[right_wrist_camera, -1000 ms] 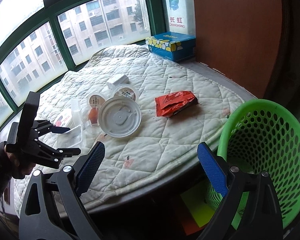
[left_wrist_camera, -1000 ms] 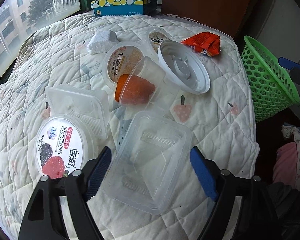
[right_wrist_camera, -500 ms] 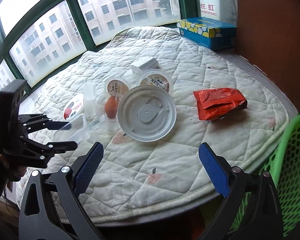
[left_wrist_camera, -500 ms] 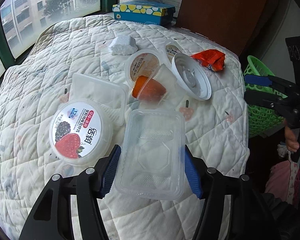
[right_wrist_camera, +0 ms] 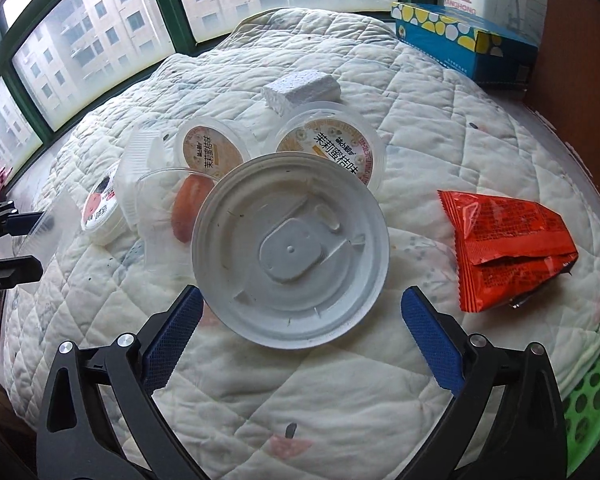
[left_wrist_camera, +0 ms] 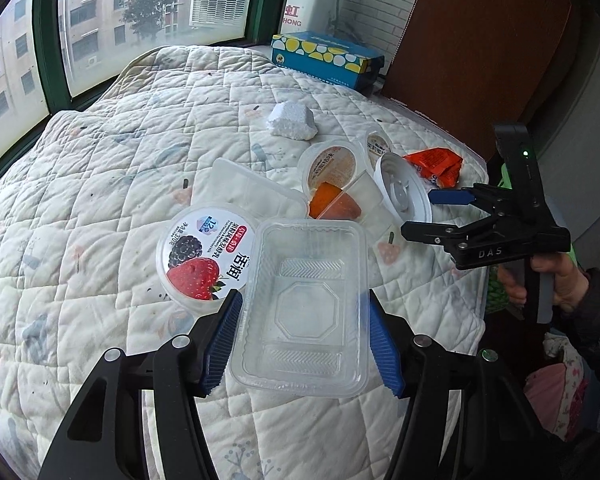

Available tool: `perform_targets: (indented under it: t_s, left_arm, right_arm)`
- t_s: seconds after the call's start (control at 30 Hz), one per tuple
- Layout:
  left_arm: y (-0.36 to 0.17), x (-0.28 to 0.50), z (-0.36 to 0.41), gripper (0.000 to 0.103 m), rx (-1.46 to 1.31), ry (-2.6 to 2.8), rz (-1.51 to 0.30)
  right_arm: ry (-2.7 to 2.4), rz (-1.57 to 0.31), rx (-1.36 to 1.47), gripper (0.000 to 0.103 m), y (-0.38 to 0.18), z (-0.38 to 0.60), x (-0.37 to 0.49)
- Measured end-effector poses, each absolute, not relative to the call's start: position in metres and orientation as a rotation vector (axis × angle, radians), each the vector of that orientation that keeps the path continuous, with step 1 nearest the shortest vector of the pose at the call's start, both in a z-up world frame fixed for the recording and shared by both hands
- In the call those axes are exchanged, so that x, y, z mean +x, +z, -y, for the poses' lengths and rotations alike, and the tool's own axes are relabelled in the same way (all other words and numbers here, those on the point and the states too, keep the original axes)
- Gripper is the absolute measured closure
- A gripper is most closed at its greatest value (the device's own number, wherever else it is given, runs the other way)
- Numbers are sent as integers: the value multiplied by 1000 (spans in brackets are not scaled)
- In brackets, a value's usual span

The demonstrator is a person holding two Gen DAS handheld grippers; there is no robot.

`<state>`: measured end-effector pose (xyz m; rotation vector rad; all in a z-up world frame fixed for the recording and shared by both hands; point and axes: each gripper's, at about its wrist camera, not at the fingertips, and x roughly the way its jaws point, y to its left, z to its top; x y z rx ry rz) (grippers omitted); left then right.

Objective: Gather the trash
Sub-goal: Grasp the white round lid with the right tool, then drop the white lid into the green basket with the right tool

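tray (left_wrist_camera: 306, 304): clear glossy plastic, I see ribbing
lid (right_wrist_camera: 291, 250): white smooth plastic, matt
wrapper (right_wrist_camera: 508, 246): red crinkled glossy foil
quilt (right_wrist_camera: 440, 120): soft stitched cloth, matt
pads (left_wrist_camera: 225, 338): blue ridged, my left

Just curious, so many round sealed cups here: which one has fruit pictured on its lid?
The yogurt cup beside the left fingers: its lid shows a strawberry and blackberry. The two jelly cups have tan lids with text only.
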<state>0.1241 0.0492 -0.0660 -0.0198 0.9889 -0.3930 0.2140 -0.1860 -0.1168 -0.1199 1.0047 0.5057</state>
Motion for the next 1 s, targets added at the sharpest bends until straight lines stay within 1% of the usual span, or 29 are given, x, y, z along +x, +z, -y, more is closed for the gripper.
perform_targets:
  t_s: [0.2, 0.27, 0.3, 0.47, 0.73, 1.0]
  left_arm:
    - [-64, 124, -52, 45, -38, -387, -985]
    - [-62, 124, -53, 45, -44, -386, -981]
    - [-61, 123, -53, 45, -45, -386, -980]
    - [-56, 122, -49, 45, -52, -388, -968]
    - [-39, 115, -32, 45, -50, -418, -934]
    - [-20, 111, 4, 45, -36, -478, -899]
  right_arm:
    - [526, -1007, -110, 5, -122, 182, 226]
    - [521, -1002, -114, 7, -120, 181, 227]
    - [515, -997, -122, 12, -119, 180, 226]
    - [495, -979, -114, 12, -113, 183, 216]
    - [457, -922, -4, 12, -82, 207, 188]
    - [387, -856, 80, 12, -44, 248, 153]
